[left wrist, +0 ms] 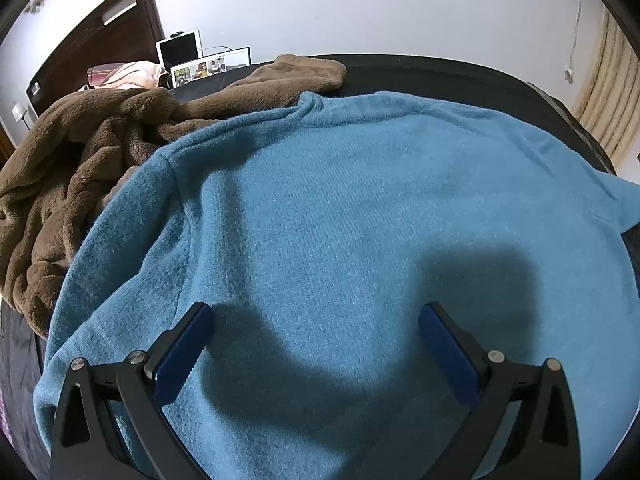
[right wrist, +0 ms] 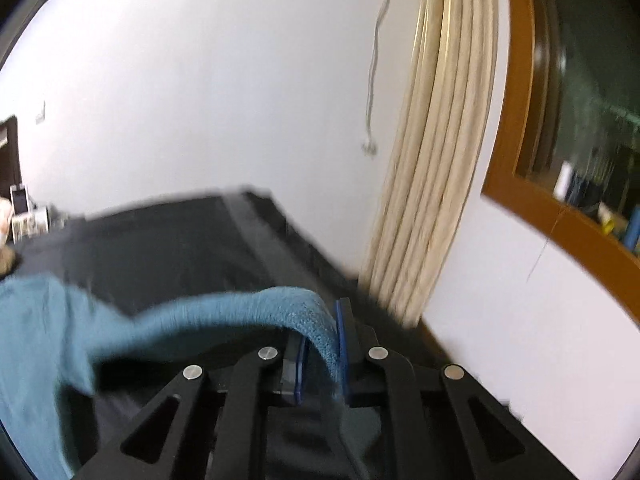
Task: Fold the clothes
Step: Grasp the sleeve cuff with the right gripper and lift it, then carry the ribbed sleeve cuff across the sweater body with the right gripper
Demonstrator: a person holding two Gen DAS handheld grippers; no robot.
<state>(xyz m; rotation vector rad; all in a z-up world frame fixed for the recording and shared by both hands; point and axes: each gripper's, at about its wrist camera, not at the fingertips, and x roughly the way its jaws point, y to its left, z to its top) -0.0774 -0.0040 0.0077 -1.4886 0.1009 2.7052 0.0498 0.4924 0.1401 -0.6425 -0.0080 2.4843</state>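
Note:
A blue knit sweater [left wrist: 340,208] lies spread flat on a dark bed, its collar at the far side. My left gripper [left wrist: 316,316] hovers just above the sweater's near part with its jaws wide apart and nothing between them. In the right wrist view, my right gripper [right wrist: 322,344] is shut on a fold of the blue sweater [right wrist: 248,308], likely a sleeve. The cloth arches up from the bed into the pads and is lifted off the surface. The view is blurred by motion.
A crumpled brown fleece blanket [left wrist: 80,160] lies left of the sweater. A tablet [left wrist: 180,50] and a photo frame stand at the bed's far left corner. The dark bed cover [right wrist: 180,240] stretches toward a white wall, cream curtains [right wrist: 432,160] and a wood-framed window.

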